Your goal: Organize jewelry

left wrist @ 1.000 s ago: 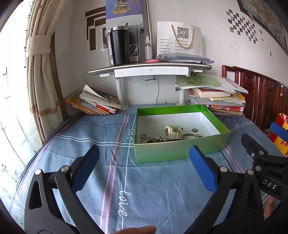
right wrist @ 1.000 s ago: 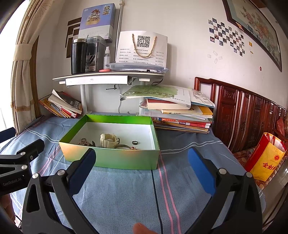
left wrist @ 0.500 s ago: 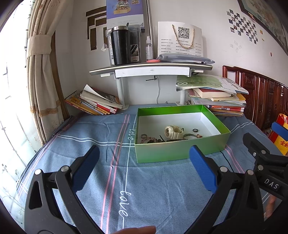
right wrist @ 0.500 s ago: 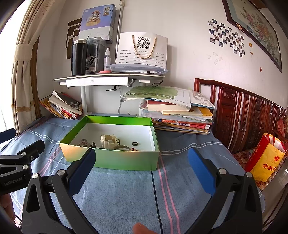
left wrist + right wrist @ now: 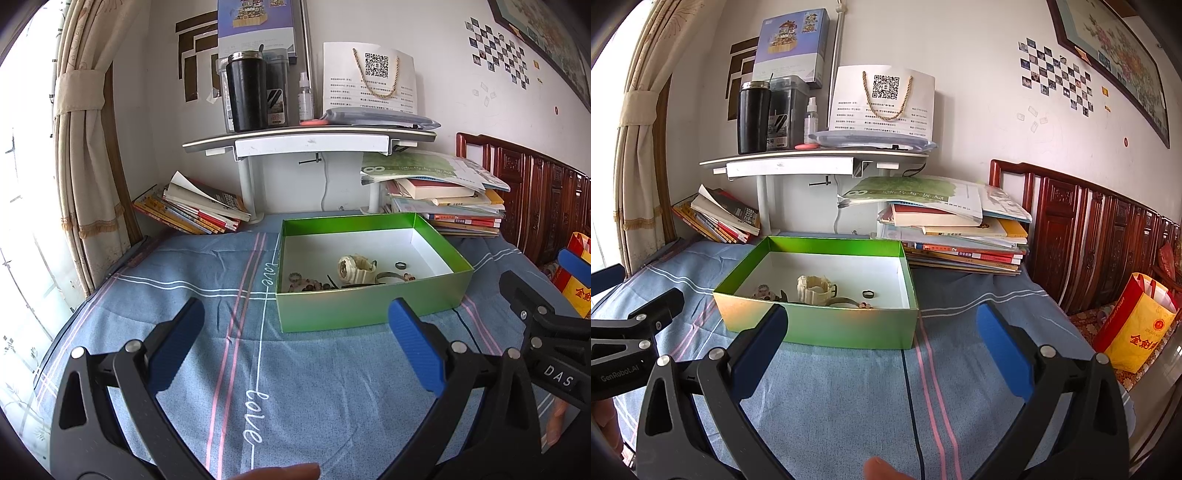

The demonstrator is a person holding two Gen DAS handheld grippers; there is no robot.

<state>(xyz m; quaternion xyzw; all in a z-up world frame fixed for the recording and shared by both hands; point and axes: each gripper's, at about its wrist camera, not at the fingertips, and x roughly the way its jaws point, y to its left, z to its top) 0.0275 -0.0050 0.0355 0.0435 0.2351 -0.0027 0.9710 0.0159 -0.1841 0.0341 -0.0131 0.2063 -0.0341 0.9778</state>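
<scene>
A green box (image 5: 369, 310) (image 5: 820, 326) with a white floor sits on the blue cloth. Inside lie a cream watch (image 5: 352, 266) (image 5: 814, 290), a dark ring (image 5: 400, 265) (image 5: 868, 294), a metal bangle (image 5: 388, 276) and beaded pieces (image 5: 306, 282) (image 5: 761, 291). My left gripper (image 5: 295, 345) hovers open over the cloth, just short of the box's near wall. My right gripper (image 5: 881, 343) is open too, on the box's right front side. Nothing is between either pair of fingers. Each view shows the other gripper at its edge.
A white desk shelf (image 5: 310, 138) with a black tumbler (image 5: 245, 92) stands behind the box. Book stacks lie at back left (image 5: 192, 210) and back right (image 5: 443, 199). A carved wooden headboard (image 5: 1089, 229) runs along the right, with a red-and-yellow bag (image 5: 1137, 325) below it.
Both views have crept very slightly toward the box. Both grippers stay open and nothing in the box has moved.
</scene>
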